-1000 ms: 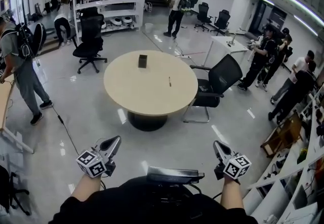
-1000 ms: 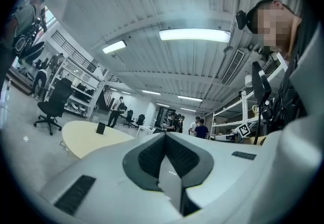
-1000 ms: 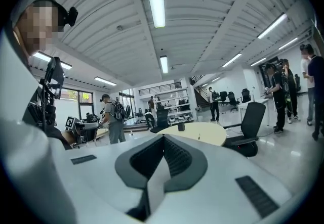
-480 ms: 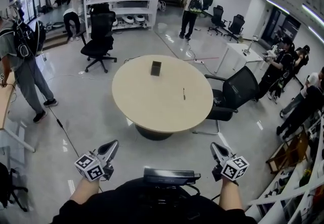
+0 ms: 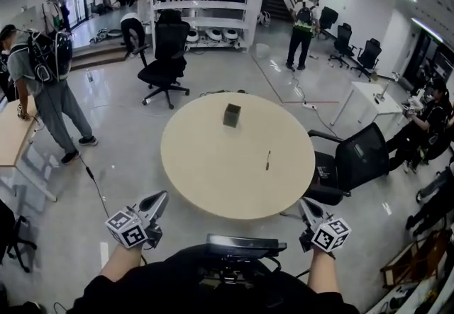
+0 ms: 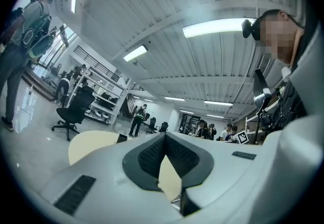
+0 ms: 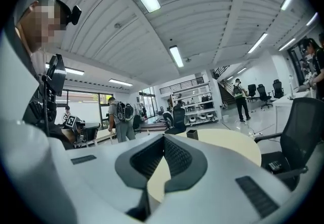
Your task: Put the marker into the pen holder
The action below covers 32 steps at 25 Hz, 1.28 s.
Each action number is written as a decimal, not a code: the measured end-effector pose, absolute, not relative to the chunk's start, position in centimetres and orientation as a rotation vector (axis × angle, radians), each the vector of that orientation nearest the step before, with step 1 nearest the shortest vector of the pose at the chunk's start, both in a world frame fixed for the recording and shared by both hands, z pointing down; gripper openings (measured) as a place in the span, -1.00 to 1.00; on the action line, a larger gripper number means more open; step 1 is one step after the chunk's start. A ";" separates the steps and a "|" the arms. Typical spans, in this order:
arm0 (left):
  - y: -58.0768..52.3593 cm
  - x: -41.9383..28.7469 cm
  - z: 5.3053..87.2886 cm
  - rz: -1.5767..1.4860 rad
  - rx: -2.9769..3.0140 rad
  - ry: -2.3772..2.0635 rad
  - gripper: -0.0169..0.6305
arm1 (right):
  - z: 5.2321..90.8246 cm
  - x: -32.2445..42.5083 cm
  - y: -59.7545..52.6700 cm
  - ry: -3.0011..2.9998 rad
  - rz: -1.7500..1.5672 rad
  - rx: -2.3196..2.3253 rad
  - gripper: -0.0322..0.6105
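marker (image 5: 268,160): on round table (image 5: 206,171), frame centre
pen holder (image 5: 232,115): higher in frame, apart
left gripper (image 5: 157,197): closed, empty
right gripper (image 5: 305,203): closed, empty

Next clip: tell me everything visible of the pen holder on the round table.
The pen holder is a small, dark, square-sided container, standing upright on the far part of the beige round table. Only the tabletop touches it; the marker lies apart, nearer and to the right. Its contents cannot be seen.

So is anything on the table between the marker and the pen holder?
Nothing visible. The marker lies on the table, the pen holder stands farther back and to its left, and only bare surface shows between them.
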<state>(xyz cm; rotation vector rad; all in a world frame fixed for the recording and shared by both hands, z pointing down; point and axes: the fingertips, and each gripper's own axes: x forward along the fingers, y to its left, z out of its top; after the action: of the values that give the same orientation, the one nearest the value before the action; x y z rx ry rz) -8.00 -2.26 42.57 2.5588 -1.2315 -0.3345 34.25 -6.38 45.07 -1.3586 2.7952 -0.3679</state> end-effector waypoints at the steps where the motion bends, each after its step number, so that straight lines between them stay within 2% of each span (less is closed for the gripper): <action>1: -3.2 -6.9 42.3 -0.342 2.553 -1.242 -0.97 | 44.7 35.1 -7.9 2.802 -0.363 -1.340 -0.89; 9: -10.5 -1.4 41.7 -0.274 2.557 -1.246 -0.97 | 45.6 37.4 -16.4 2.870 -0.426 -1.261 -0.89; 16: -19.5 -2.8 43.3 -0.281 2.572 -1.160 -0.97 | 47.7 36.5 -23.4 2.845 -0.460 -1.355 -0.89; 25: -34.7 -9.4 43.3 -0.254 2.677 -0.947 -0.97 | 48.8 29.5 -33.2 2.768 -0.551 -1.576 -0.89; 32: -40.2 -10.1 46.2 -0.231 2.635 -0.862 -0.97 | 49.7 28.0 -37.7 2.794 -0.620 -1.660 -0.89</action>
<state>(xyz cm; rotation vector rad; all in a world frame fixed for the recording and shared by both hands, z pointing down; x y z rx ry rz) -10.10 -40.20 46.19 2.6353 -0.8625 -0.2307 28.03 -37.73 49.69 -1.6603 2.7938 -0.6195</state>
